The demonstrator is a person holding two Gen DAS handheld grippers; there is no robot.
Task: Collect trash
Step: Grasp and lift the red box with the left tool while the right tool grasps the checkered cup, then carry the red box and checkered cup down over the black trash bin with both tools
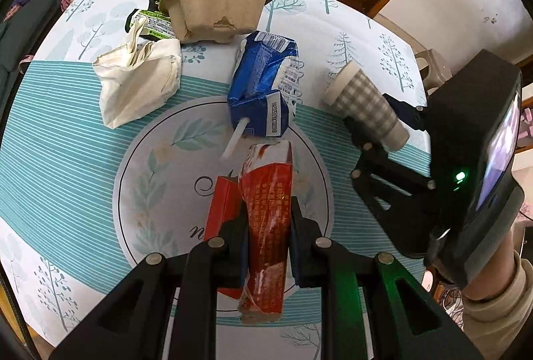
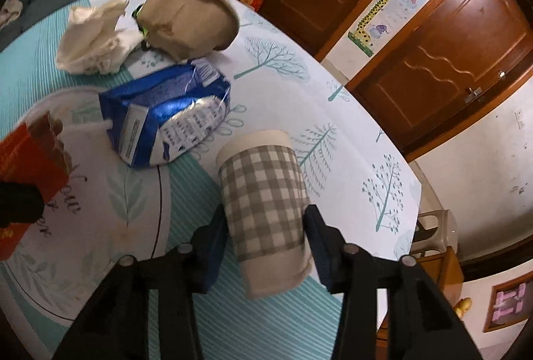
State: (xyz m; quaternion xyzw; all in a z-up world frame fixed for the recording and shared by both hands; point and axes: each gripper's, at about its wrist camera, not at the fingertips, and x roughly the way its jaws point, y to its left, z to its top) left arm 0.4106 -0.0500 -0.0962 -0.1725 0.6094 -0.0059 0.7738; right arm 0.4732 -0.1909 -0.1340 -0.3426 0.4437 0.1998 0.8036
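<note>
Red carton is pinched flat in the left gripper and the checked paper cup sits between the right gripper's fingers, closed on it, both above the desk. Still lying there: blue drink carton, pulp bowl, crumpled white bag, and green wrapper, tucked behind the bowl and probably awkward to reach.

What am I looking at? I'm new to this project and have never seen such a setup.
No robot: a person carries a hand-held gripper in each hand, each with a fisheye camera looking along its fingers. The left hand-held gripper clamps a crushed red carton. The right hand-held gripper has its jaws around a checked paper cup. On the tablecloth lie a blue drink carton with a straw, a crumpled white bag, a pulp tray and a green-labelled wrapper.
</note>
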